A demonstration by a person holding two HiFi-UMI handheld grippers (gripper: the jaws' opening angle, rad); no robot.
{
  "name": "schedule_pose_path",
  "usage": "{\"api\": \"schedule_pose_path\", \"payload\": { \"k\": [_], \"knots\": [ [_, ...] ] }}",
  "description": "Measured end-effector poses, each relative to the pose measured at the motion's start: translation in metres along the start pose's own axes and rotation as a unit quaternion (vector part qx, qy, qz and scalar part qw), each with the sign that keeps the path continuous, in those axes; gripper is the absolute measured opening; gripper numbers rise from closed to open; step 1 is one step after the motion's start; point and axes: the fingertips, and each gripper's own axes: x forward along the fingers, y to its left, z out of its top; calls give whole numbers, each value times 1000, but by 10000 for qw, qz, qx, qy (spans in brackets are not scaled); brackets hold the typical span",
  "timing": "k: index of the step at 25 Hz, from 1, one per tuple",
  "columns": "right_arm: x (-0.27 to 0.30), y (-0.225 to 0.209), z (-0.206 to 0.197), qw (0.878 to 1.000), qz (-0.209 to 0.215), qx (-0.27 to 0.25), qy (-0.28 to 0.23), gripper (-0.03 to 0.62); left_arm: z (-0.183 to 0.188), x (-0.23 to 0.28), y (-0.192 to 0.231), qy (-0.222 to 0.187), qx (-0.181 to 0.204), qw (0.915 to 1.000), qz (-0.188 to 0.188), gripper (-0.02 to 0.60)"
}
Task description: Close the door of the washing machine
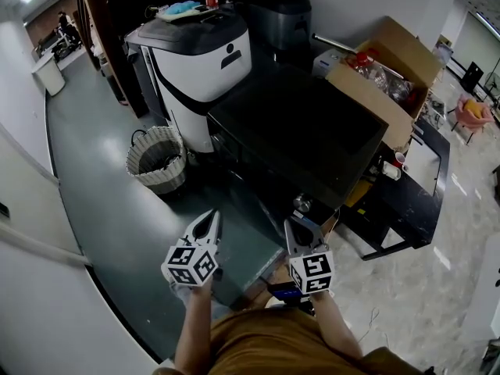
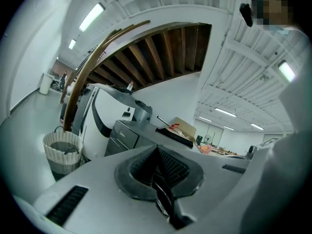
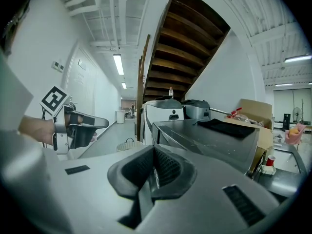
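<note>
I hold both forearms out, side by side and roughly level. The left gripper (image 1: 209, 217) and right gripper (image 1: 297, 225) both have their jaws fully closed on nothing. The washer (image 1: 297, 131) stands just beyond their tips, nearer the right gripper; I cannot make out its door.

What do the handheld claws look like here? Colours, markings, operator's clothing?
The left claw and right claw are both light grey and taper to pointed tips, with dark mesh-textured pads inside. Each carries a white cube printed with black square markers. The person wears a mustard-brown shirt with short sleeves.
</note>
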Motion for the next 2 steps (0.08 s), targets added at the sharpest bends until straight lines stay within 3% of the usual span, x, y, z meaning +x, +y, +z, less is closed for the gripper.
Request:
{"api": "schedule_pose_path", "payload": {
  "k": [2],
  "knots": [
    [0, 0, -1, 10000, 7, -13, 17, 12, -3, -1, 4, -27, -213, 9998, -18, 25]
  ]
}}
